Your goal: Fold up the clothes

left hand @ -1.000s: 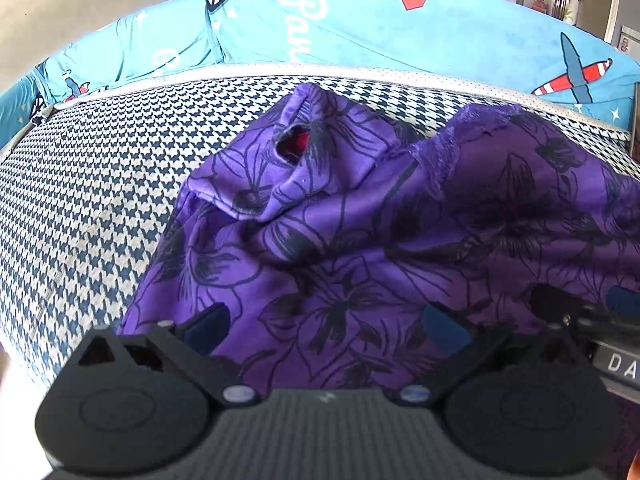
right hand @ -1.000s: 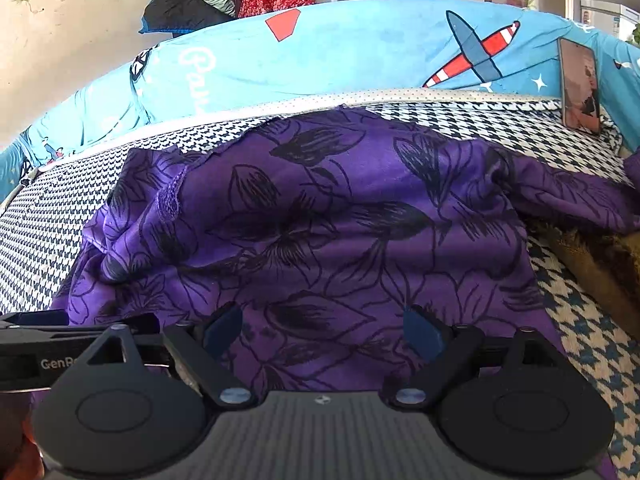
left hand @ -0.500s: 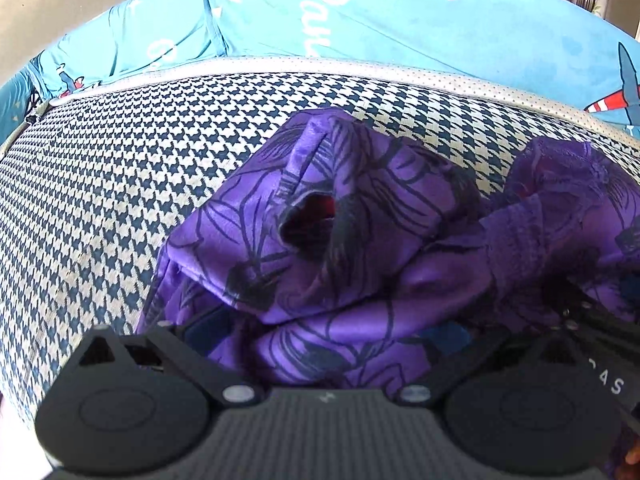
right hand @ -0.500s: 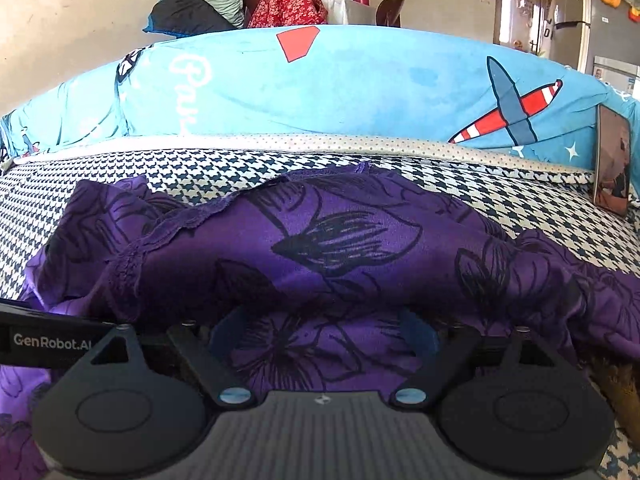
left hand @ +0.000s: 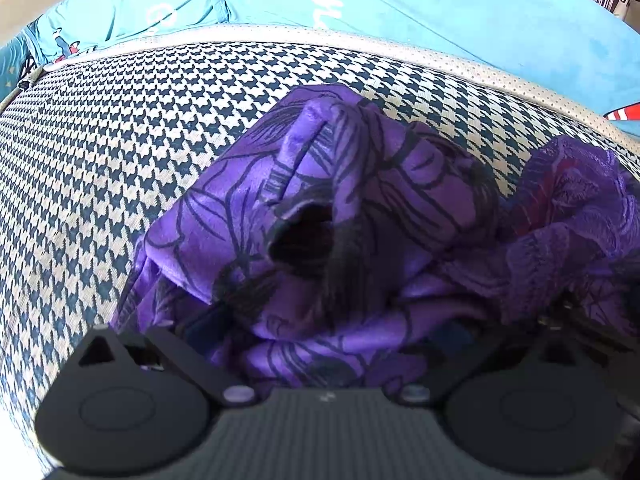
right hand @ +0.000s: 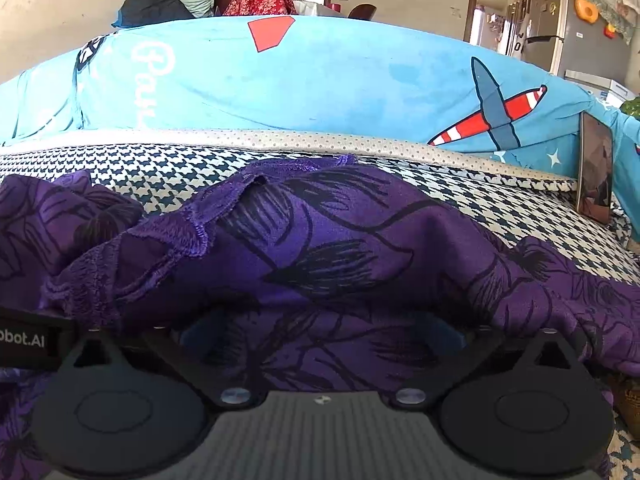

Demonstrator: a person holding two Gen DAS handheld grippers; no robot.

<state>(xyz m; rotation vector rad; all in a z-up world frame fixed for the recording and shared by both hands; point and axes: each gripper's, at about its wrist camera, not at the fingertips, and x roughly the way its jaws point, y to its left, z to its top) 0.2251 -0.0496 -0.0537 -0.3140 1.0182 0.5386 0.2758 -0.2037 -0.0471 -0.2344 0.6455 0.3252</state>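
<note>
Cloth fills the middle of your left view: a purple dress with dark flower lines, bunched up in a heap on the checked cover. One sleeve end gapes open like a dark hole in the middle of the heap. A lacy purple edge with a bit of red under it shows at the right side. Behind the cover runs a blue cushion with white letters. Your left gripper points down at the heap, and its jaws stand wide apart. The dress lies bunched in the gap and covers the blue fingertips, so you cannot tell if they press on it (it looks loose there).

From your right view, the dress lies humped up across the checked cover, with its lacy trim folded over at the left. Your right gripper sits low, right at the near edge of the dress. Its jaws have just been opening, and they stand as wide as they go. Purple cloth lies between them and hangs over them, but the fingers do not squeeze it. The black arm of your other gripper pokes in at the left edge. A blue cushion with a red and white plane stands behind. A phone leans upright against it at the right.
</note>
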